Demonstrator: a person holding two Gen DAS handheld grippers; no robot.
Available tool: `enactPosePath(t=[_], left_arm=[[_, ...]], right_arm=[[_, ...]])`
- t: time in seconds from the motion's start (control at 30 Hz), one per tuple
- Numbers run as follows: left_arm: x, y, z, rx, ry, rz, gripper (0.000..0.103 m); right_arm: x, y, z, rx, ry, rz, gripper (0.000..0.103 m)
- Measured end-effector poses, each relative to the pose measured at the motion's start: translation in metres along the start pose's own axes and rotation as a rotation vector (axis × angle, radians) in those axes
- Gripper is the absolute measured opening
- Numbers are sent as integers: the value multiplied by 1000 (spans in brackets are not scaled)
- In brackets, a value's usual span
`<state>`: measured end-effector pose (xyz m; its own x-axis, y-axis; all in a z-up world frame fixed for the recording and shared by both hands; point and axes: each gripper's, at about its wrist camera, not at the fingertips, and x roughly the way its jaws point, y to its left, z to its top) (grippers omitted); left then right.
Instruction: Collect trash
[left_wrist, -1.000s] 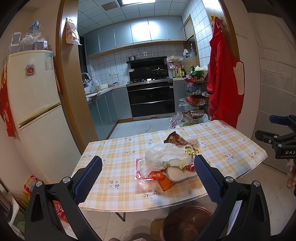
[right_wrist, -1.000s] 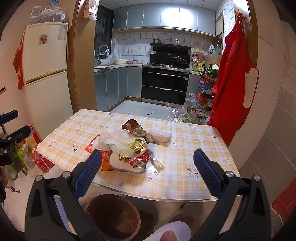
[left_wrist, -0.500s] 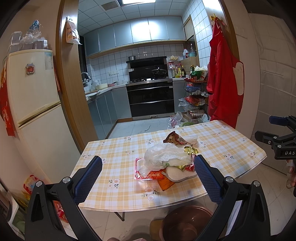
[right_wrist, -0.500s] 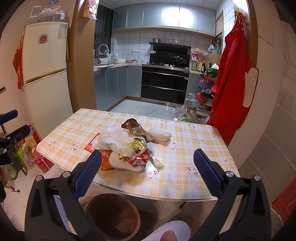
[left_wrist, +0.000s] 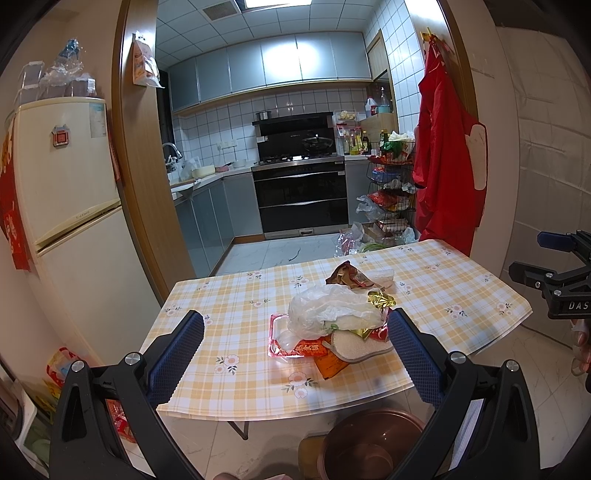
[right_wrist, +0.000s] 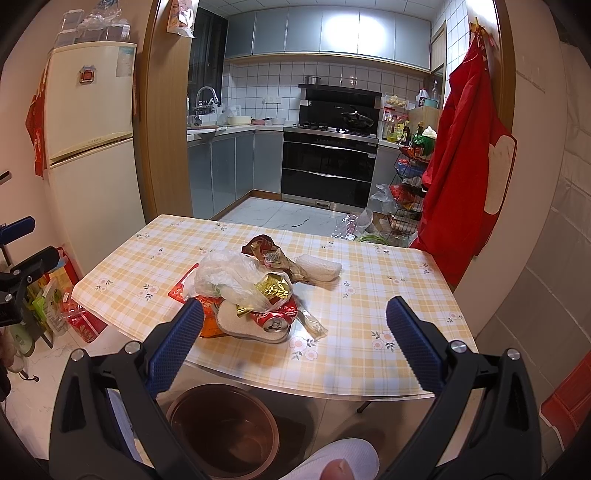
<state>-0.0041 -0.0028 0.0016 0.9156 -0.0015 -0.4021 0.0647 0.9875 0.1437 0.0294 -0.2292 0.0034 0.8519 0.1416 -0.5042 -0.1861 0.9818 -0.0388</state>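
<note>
While both tongs gape, trash pile on table, bin below.

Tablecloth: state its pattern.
The tablecloth is a yellow-and-white check with small flower prints, clearest in the right wrist view.

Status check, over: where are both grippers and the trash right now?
Left gripper open, right gripper open, both empty, short of the table. Trash pile untouched on the tablecloth. Brown bin below the near edge. Nothing in the way.
</note>
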Motion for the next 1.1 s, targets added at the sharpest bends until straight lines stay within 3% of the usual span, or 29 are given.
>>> enactPosePath(t=[0.63, 0.7, 0.9, 1.1], left_arm=[[3, -6, -11, -8, 17, -17, 98], [14, 0, -19, -37, 37, -27, 98], [54, 19, -52, -151, 119, -49, 98], [99, 26, -87, -162, 195, -31, 98]], right_arm=[[1, -4, -5, 3, -5, 31, 98], [12, -11, -31, 8, 5, 47, 98], [60, -22, -62, 45, 91, 51, 98], [115, -36, -98, 78, 214, 37, 98]])
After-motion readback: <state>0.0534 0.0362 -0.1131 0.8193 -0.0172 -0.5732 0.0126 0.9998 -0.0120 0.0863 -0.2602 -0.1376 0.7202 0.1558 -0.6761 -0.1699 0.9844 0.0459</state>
